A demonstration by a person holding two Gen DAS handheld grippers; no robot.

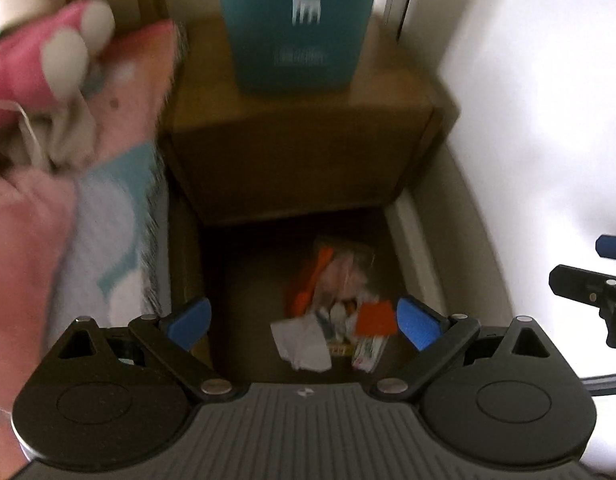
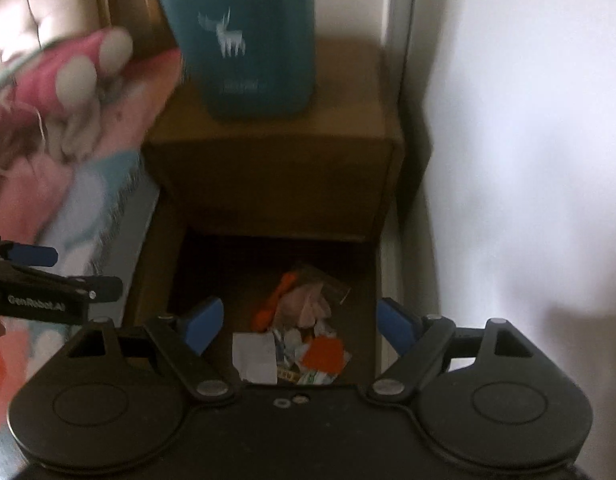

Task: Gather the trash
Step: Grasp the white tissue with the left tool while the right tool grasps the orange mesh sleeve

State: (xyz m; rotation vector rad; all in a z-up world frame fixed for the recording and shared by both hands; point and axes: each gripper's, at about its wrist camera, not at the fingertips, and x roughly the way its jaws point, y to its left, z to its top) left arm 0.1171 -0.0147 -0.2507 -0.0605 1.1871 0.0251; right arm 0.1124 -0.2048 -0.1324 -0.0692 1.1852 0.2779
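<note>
Down on the dark floor, in the gap in front of a brown wooden nightstand [image 1: 300, 120], lies a small heap of trash [image 1: 335, 312]: a crumpled white paper [image 1: 302, 342], an orange scrap [image 1: 375, 319], an orange plastic piece [image 1: 308, 284] and some clear wrapping over pinkish bits. Both views are blurred, so the smaller pieces in the heap cannot be told apart. The left gripper [image 1: 304, 322] hangs above the heap with its blue-padded fingers [image 1: 190, 320] spread wide and nothing between them; the heap shows in the gap between the pads. The right gripper [image 2: 298, 324] is likewise wide and empty, held above the same trash [image 2: 296, 344], with the white paper [image 2: 254, 356] near its left pad. Each gripper shows at the edge of the other's view, the two side by side. On top of the nightstand stands a teal bin [image 1: 296, 20] printed with a white deer. To the left is a bed with pink and pale blue bedding [image 1: 88, 200] and a pink soft toy [image 1: 40, 60] on it. A white wall [image 1: 527, 80] runs along the right side.
</note>
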